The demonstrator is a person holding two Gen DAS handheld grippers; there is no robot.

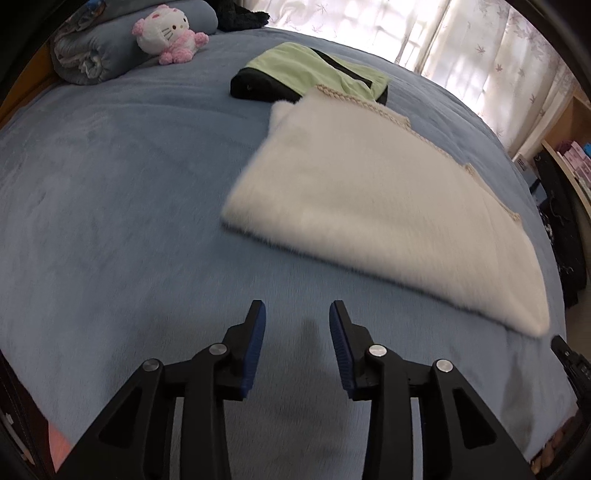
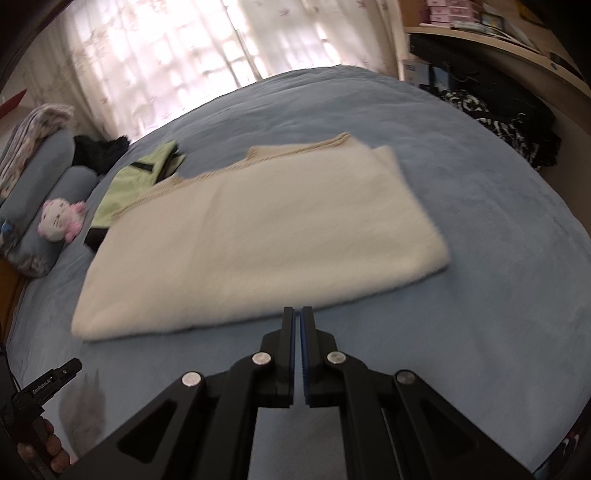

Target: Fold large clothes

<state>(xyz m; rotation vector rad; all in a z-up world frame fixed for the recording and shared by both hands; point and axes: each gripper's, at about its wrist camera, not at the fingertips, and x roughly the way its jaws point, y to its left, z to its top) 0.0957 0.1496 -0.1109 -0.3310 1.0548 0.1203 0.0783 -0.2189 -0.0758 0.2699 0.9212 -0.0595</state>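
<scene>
A fluffy white garment (image 1: 373, 210) (image 2: 258, 236) lies folded flat on the blue bed cover (image 1: 110, 206) (image 2: 480, 229), a knitted beige trim along its far edge. My left gripper (image 1: 297, 314) hovers over bare cover in front of its near left corner, open, nothing between the blue pads. My right gripper (image 2: 298, 314) is shut and empty, just short of the garment's near edge. The left gripper also shows at the lower left edge of the right wrist view (image 2: 70, 369), held by a hand (image 2: 55, 446).
A folded green and black garment (image 1: 314, 72) (image 2: 144, 177) lies behind the white one. A pink and white plush cat (image 1: 168, 33) (image 2: 61, 219) leans on rolled bedding (image 1: 92, 55). Dark clothes (image 2: 498, 114) and shelves stand beyond the bed's right side, curtains behind.
</scene>
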